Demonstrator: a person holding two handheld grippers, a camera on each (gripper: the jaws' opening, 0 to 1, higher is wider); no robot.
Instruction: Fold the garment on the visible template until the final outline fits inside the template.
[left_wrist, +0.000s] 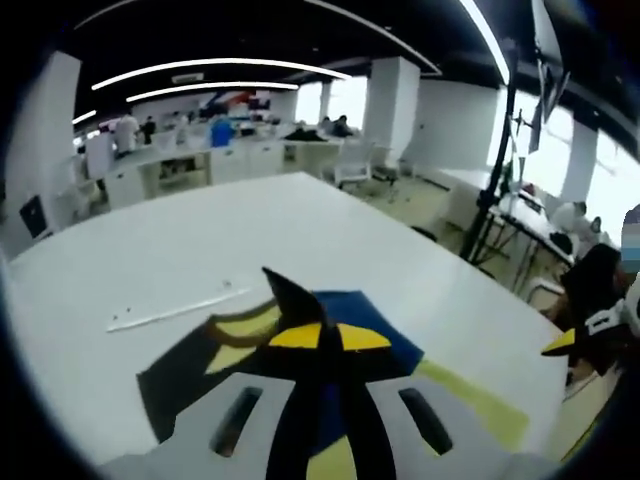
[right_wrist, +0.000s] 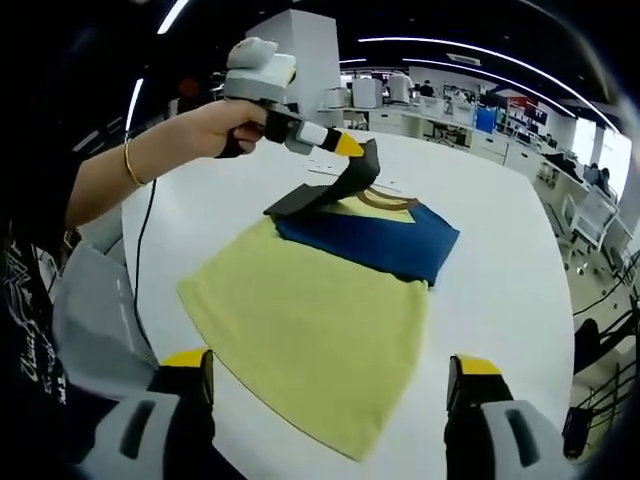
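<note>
A: Where does your garment (right_wrist: 330, 300) stand?

B: It lies flat on the white worktop (right_wrist: 500, 290) in the right gripper view. The yellow body spreads toward you, and a dark blue part (right_wrist: 375, 240) sits across its far end at about 1 o'clock. You have a dark corner of cloth (right_wrist: 345, 185) pinched in the closed jaws of your left gripper (right_wrist: 350, 150), lifted off the rest. In the left gripper view that same cloth (left_wrist: 290, 290) peaks up between the yellow tips.

A: And your right gripper (right_wrist: 330, 385)?

B: Its jaws stand wide apart and hold nothing, hovering over the near yellow hem.

A: How far along are you?

B: I judge you are partway through. The blue end looks folded over already, but the yellow body is still spread to its full length. I cannot make out the template's outline, so I cannot say whether the outline fits.

A: What about edges and room?

B: In the right gripper view, white worktop lies open at 3 o'clock and beyond 12 o'clock. The near hem sits close to the worktop's edge at 6 o'clock, so you are better off folding away from yourself. A thin white strip (left_wrist: 175, 310) lies at 10 o'clock in the left gripper view, apart from the cloth.
</note>
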